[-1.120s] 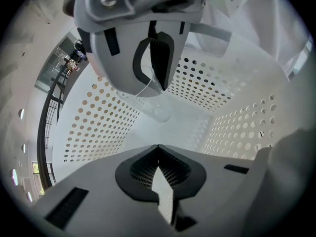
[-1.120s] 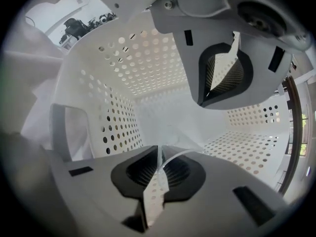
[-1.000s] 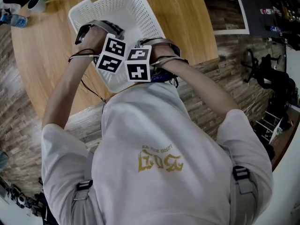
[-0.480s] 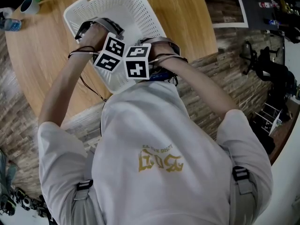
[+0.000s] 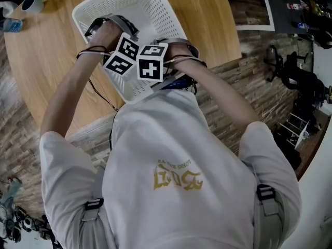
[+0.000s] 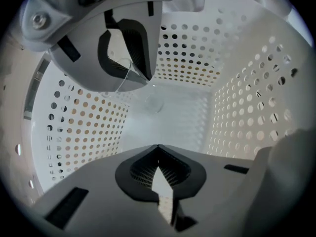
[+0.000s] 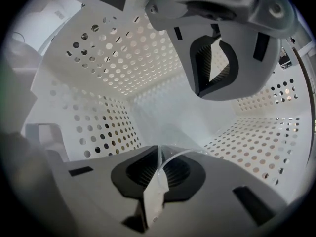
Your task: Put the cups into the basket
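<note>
Over the basket (image 5: 155, 14) on the round wooden table (image 5: 52, 61), the head view shows both forearms converging with the wrists bent down. The left gripper (image 5: 118, 24) and right gripper (image 5: 174, 44) point into the basket, their 2 marker cubes side by side. A mug (image 5: 30, 3) stands at the table's far edge, well apart from the basket.

Left gripper view: the jaws stand wide apart, 1 above and 1 below, deep between the perforated walls. A clear cup (image 6: 126, 80) rests with its rim against the upper jaw. Nothing presses it from below, so it is not clamped.

Right gripper view: these jaws are also spread wide inside the basket. A second clear cup (image 7: 170, 152) has its thin rim touching the lower jaw, and its body rises toward the basket floor, loose rather than pinched.

The step in hand looks like the release, with both cups already inside the basket. The next move probably calls for lifting both grippers straight up with the jaws kept wide, so that neither hooks a rim and drags a cup out. Whether the mug also belongs to the task cannot be told.
</note>
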The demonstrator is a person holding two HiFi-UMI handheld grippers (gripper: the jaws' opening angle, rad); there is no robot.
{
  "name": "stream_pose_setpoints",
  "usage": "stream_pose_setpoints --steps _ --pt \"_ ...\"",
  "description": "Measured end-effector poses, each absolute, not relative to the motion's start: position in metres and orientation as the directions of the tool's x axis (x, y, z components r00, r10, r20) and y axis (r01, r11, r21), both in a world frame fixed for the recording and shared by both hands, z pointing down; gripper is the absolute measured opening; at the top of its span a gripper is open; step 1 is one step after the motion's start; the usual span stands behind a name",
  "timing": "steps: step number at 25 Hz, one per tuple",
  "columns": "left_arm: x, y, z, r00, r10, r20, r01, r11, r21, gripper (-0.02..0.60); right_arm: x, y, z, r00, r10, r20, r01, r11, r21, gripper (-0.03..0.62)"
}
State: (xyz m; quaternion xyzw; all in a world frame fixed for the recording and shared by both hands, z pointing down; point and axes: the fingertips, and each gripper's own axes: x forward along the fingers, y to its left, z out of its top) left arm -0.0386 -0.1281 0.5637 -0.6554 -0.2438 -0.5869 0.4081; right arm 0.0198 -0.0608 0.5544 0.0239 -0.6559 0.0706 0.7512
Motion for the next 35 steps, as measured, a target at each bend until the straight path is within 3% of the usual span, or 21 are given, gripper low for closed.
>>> stream_pose_setpoints --steps 12,35 --pt "-0.040 -0.134 0.578 0.186 -0.149 0.971 0.823 -0.517 -0.237 0.005 0.019 -0.066 0.563 0.125 0.092 0.988 -0.243 0.968 -0.059 0.031" --pt "-0.025 -0.132 0.578 0.212 -0.127 0.969 0.792 -0.559 -0.246 0.005 0.024 -0.055 0.555 0.082 0.125 0.989 -0.239 0.966 -0.102 0.034"
